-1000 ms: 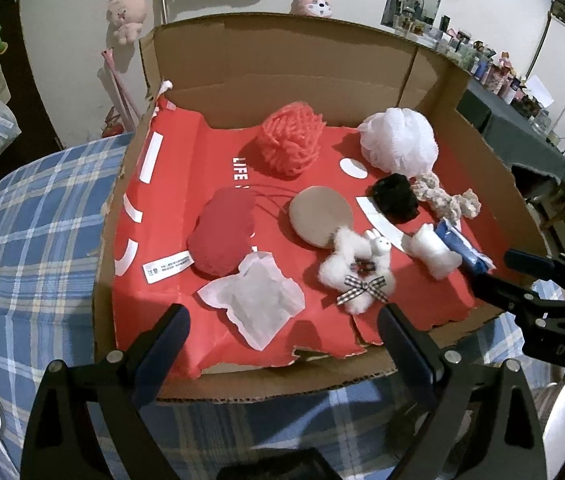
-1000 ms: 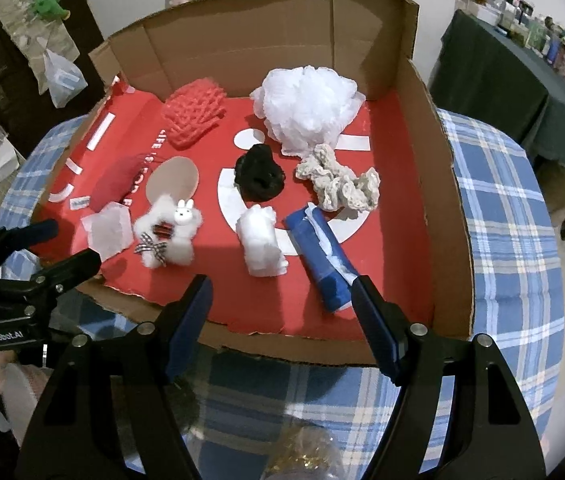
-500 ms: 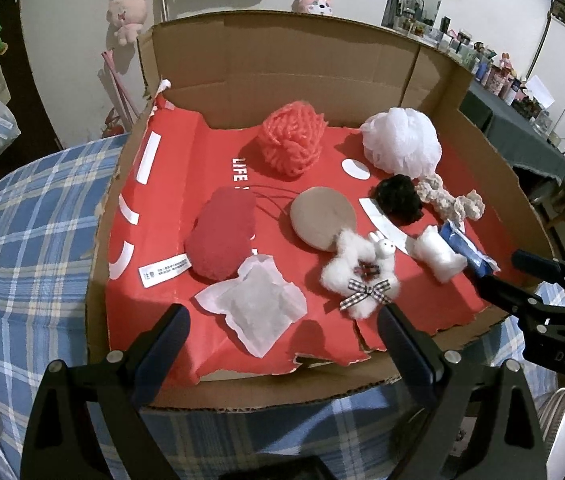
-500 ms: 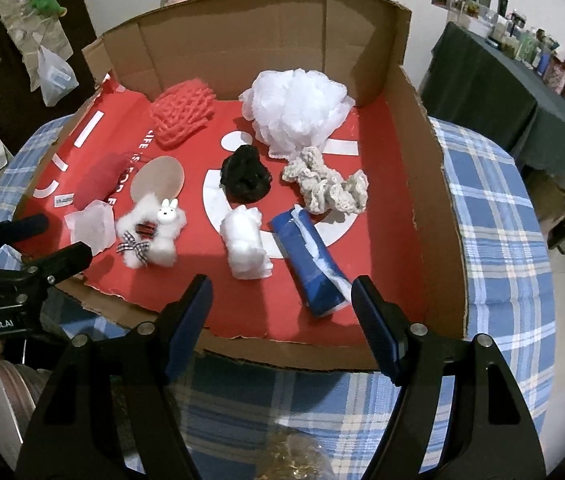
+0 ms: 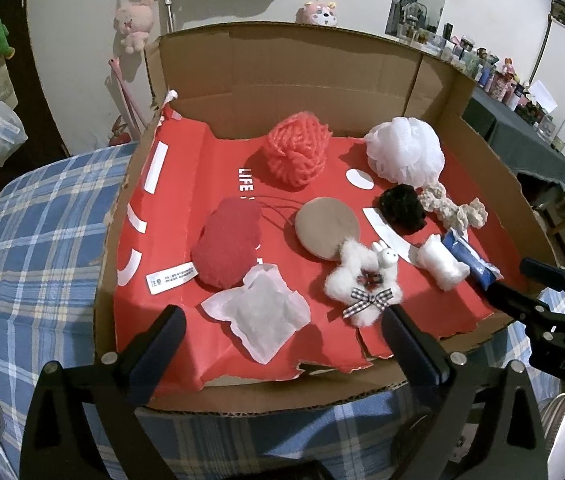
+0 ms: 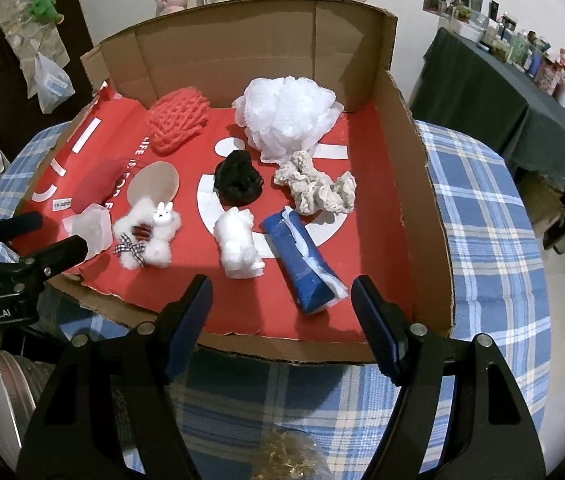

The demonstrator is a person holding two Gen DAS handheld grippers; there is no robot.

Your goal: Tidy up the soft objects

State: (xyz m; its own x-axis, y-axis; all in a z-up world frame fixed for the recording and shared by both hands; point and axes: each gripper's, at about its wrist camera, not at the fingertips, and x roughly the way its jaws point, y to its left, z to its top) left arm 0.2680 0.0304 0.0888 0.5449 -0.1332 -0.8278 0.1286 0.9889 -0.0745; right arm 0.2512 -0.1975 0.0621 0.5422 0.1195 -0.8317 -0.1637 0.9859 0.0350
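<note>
The blue roll (image 6: 307,262) lies just ahead of the spread, empty right tool (image 6: 282,312), its long axis running away and leftward, nearer than the left tool (image 5: 282,340), likewise spread.

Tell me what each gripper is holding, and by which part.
Nothing is held. The left gripper and right gripper are both open, short of the cardboard box.

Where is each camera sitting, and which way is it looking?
Left wrist view: sits on the left tool, at the box's near-left edge, looking forward over the cardboard box; its own two open fingers show below, and the right tool pokes in at the right.
Right wrist view: sits on the right tool, at the near-right edge, looking forward into the same box; its open fingers show, with the left tool at the left.
Both share the fluffy bunny and white mesh pouf.
</note>
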